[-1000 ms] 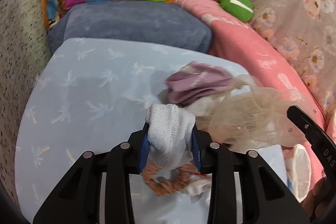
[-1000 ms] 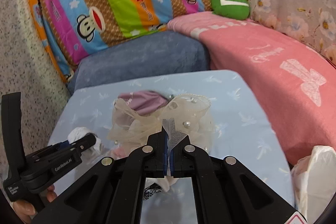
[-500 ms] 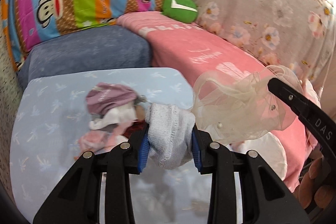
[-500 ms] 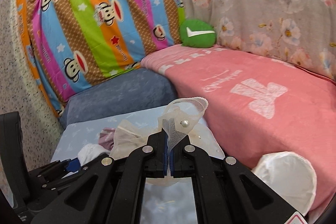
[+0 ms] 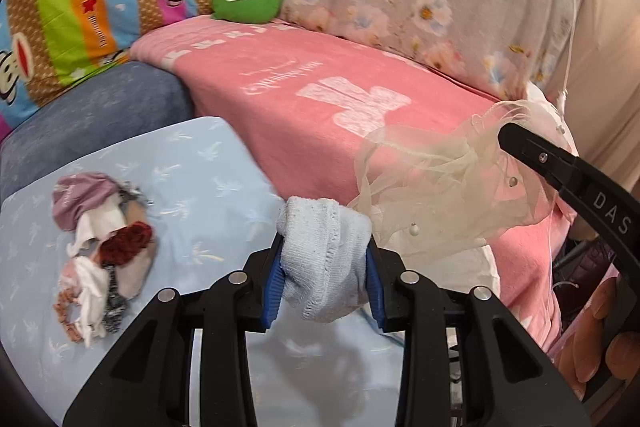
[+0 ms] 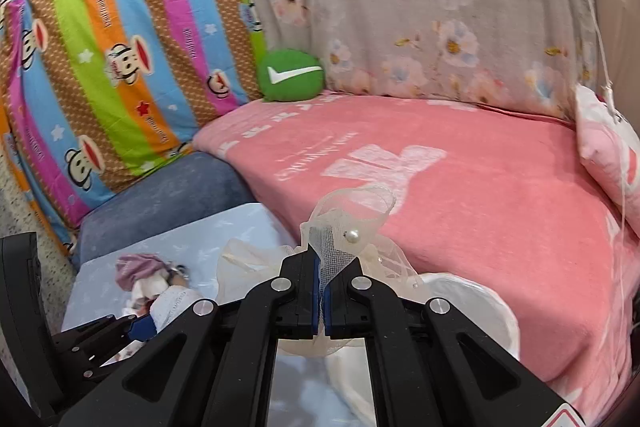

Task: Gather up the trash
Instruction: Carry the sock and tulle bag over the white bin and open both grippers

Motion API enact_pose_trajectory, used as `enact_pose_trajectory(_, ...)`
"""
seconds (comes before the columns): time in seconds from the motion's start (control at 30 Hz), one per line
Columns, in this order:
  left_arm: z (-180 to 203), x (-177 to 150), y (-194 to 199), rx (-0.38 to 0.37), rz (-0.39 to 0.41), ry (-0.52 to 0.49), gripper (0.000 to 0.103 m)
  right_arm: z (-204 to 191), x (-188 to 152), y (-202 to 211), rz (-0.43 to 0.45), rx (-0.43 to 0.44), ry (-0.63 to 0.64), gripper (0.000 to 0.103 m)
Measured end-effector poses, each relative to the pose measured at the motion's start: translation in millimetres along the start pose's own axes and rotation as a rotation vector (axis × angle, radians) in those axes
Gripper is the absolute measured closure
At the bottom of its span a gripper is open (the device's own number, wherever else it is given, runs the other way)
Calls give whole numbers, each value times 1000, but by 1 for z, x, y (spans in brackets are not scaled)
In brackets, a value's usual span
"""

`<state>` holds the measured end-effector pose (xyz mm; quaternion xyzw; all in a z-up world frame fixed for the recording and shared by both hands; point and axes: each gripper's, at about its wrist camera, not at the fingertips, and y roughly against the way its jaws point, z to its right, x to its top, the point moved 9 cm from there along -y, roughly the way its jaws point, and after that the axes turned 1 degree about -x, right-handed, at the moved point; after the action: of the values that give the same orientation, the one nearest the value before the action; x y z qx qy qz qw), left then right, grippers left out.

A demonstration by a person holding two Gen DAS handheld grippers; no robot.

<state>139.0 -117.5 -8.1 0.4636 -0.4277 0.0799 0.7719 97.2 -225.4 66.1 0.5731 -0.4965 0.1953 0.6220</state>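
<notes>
My left gripper [image 5: 324, 279] is shut on a pale blue knit sock [image 5: 324, 259] and holds it above the right edge of the light blue table [image 5: 200, 163]. My right gripper [image 6: 322, 301] is shut on a cream tulle piece with pearls [image 6: 348, 227]; it also shows in the left wrist view [image 5: 440, 187], hanging to the right of the table over a white bag [image 6: 480, 311]. A pile of small cloth scraps [image 5: 100, 239] lies on the table at the left, and shows in the right wrist view [image 6: 148, 279].
A pink blanket [image 6: 460, 187] covers the bed to the right. A blue-grey cushion [image 5: 92, 119] lies behind the table. A green round pillow [image 6: 290, 77] sits at the back, under striped monkey cloth [image 6: 120, 47] and floral cloth [image 6: 420, 7].
Both grippers have swung right and away from the pile, carrying the sock and the tulle off the table toward the white bag by the pink bed.
</notes>
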Motion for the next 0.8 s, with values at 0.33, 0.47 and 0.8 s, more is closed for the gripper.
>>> enact_pose_trajectory(0.33, 60, -7, -31, -74, -57, -85, 67, 73, -12, -5, -32, -82, -72, 102)
enact_pose_trajectory(0.47, 73, -11, -41, -103, -76, -94, 64, 86, -16, -9, -46, -97, -80, 102)
enact_pose_trajectory(0.8, 84, -9, -50, -102, -65, -91, 24, 102, -21, -14, -54, -129, -104, 75)
